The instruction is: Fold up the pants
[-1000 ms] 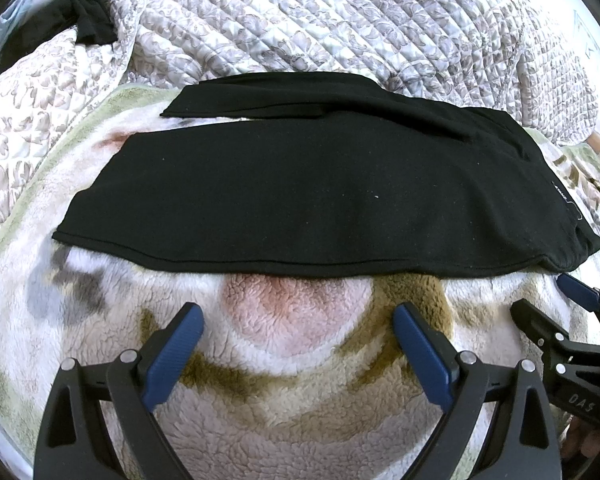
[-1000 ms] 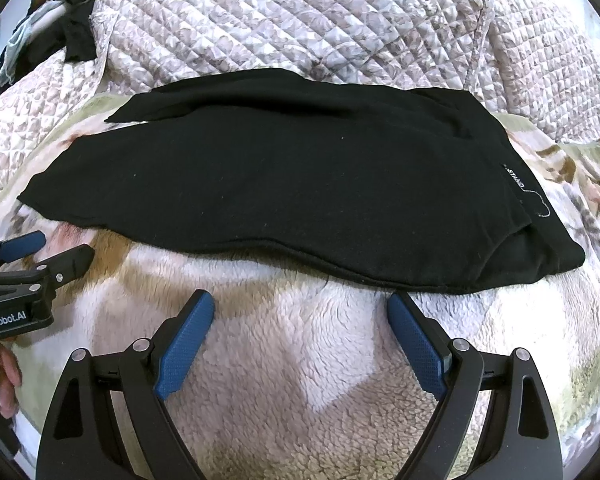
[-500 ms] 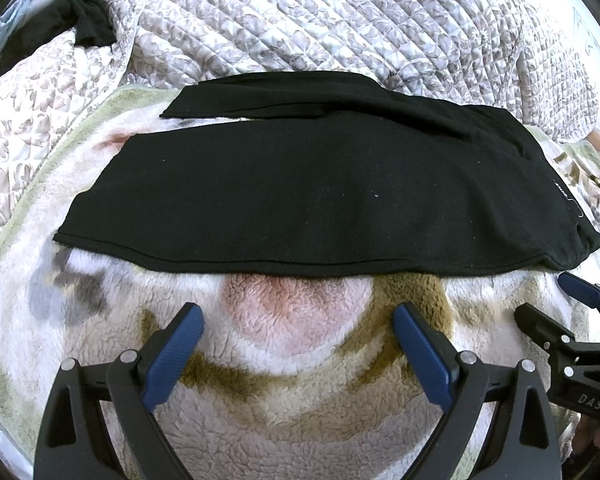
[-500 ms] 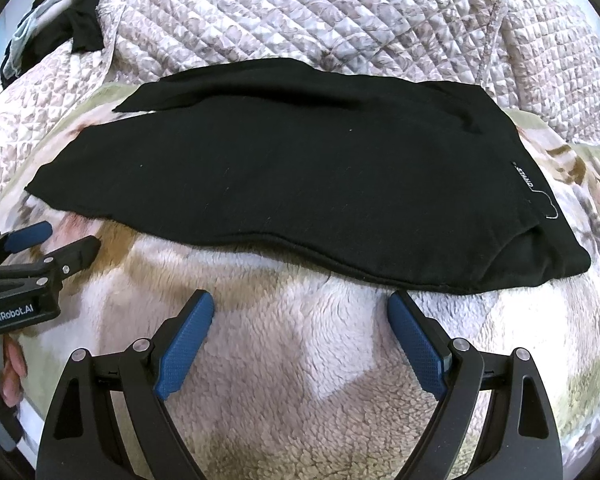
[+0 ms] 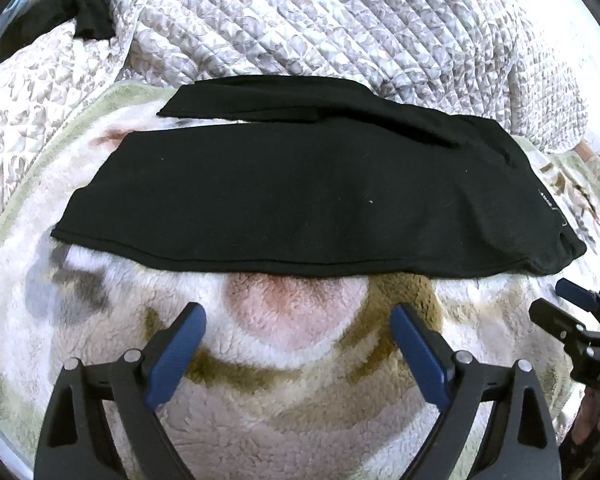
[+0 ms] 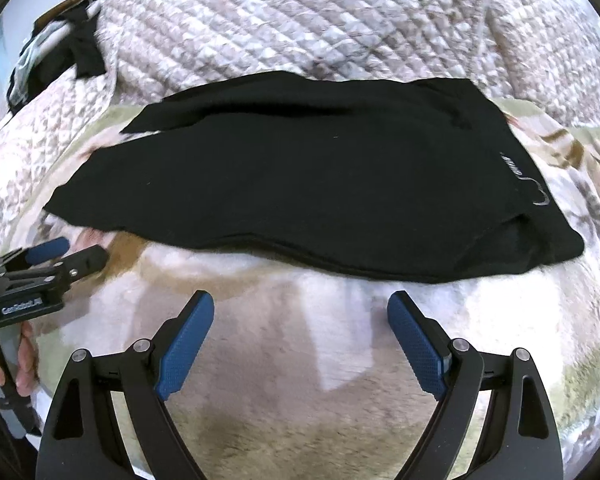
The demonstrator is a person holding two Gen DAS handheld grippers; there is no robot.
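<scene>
Black pants (image 5: pixel 300 200) lie flat on a fleece blanket, folded lengthwise, legs to the left and waistband with a small white logo (image 5: pixel 546 204) to the right. They also show in the right wrist view (image 6: pixel 300 184). My left gripper (image 5: pixel 298 320) is open and empty, just short of the pants' near edge. My right gripper (image 6: pixel 300 308) is open and empty, near the same edge further right. Each gripper shows at the side of the other's view: the right one (image 5: pixel 560 304), the left one (image 6: pixel 72 254).
A patterned fleece blanket (image 5: pixel 292 360) covers the bed in front. A quilted grey-white bedspread (image 5: pixel 320 20) rises behind the pants. Dark clothes (image 5: pixel 84 12) lie at the far left corner.
The right gripper has lifted and drawn back a little, so the pants sit slightly further off in its view. The left gripper has barely moved. Both stay open.
</scene>
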